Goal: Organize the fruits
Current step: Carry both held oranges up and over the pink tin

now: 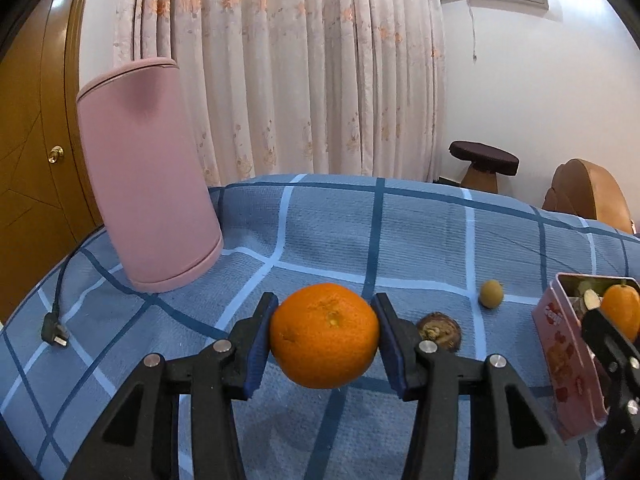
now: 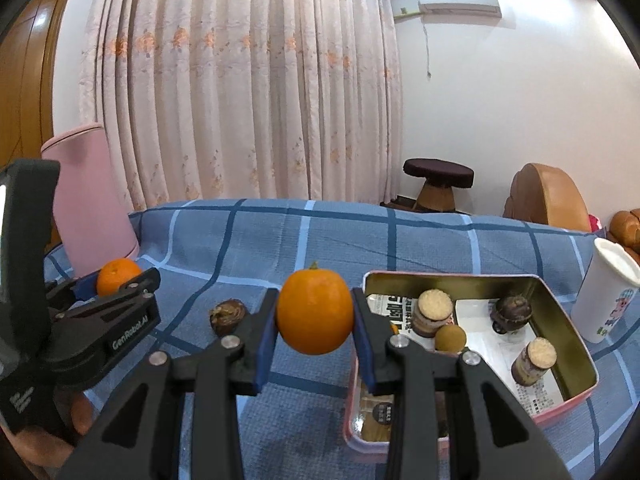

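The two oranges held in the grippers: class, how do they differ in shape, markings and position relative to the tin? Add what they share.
The orange in the left gripper is wider and flatter; the orange in the right gripper is taller and more egg-shaped. The left gripper's orange shows a pale dimple, while the right gripper's has a small stem on top. The right gripper's orange is close beside the open tin; the left gripper's is farther from it. Both are bright orange, clamped between blue pads and off the blue checked cloth.
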Available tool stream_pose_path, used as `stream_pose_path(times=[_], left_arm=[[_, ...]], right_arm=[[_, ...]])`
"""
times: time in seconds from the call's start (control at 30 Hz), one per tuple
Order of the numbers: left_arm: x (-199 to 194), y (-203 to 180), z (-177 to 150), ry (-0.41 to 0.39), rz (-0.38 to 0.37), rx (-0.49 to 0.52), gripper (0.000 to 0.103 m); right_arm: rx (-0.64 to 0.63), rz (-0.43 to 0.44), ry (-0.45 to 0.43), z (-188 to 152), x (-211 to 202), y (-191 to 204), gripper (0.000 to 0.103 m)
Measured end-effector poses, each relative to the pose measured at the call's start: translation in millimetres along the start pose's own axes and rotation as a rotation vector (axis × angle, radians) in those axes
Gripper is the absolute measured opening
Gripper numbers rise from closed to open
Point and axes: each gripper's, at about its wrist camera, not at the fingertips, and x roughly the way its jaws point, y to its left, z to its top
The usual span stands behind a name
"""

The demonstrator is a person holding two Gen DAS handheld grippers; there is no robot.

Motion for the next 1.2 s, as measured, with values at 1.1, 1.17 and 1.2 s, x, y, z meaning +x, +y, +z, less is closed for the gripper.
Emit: stream_pose_path(times=[1.1, 1.17, 1.2], left_arm=[[-42, -58, -22, -0.032, -0.077, 0.054, 0.05], [-44, -63, -22, -0.034, -0.084, 0.058, 0.05], [-44, -66, -22, -0.035, -0.087, 0.061, 0.05]], right_arm=[[-0.042, -0.055, -0.02, -19, -41, -53, 0.037], [-0.045, -0.063, -0.023, -19, -42, -58, 0.037], [-0.046, -0.066, -0.024, -19, -43, -60, 0.037]])
